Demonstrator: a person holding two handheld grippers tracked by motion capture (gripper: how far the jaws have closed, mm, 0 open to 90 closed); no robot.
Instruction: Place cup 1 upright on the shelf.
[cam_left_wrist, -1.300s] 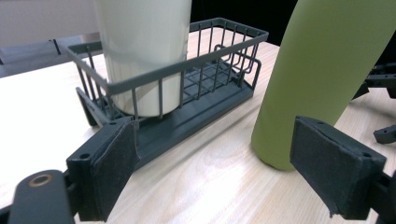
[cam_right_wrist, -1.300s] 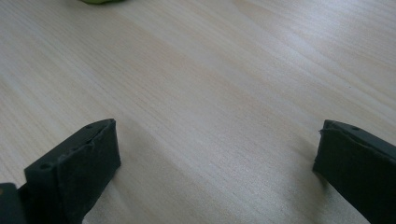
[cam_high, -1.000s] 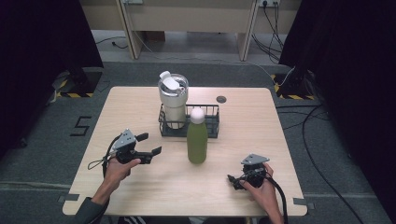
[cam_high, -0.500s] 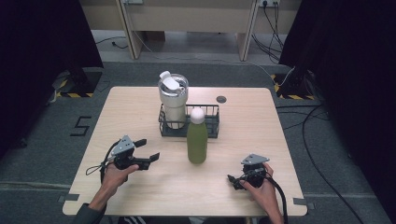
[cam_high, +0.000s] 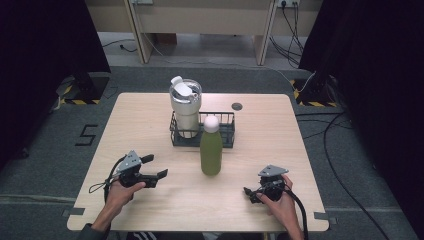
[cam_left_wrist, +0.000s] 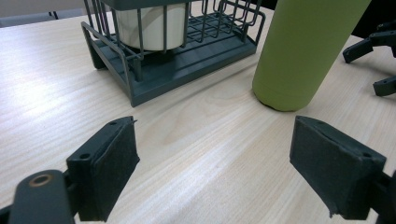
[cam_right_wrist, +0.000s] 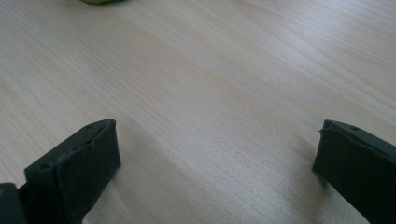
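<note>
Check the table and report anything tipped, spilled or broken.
Nothing stands out. The green bottle stands upright on the table just in front of the wire basket, and the white tumbler sits upright inside it. No spill shows.

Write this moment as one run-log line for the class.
left gripper: open, aimed at green bottle | right gripper: open, low over table | bottle: upright before wire basket

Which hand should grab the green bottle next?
Probably the left. The left gripper is open and aimed toward the green bottle, which stands just ahead between its jaws in the left gripper view. The right gripper faces mostly bare table.
</note>
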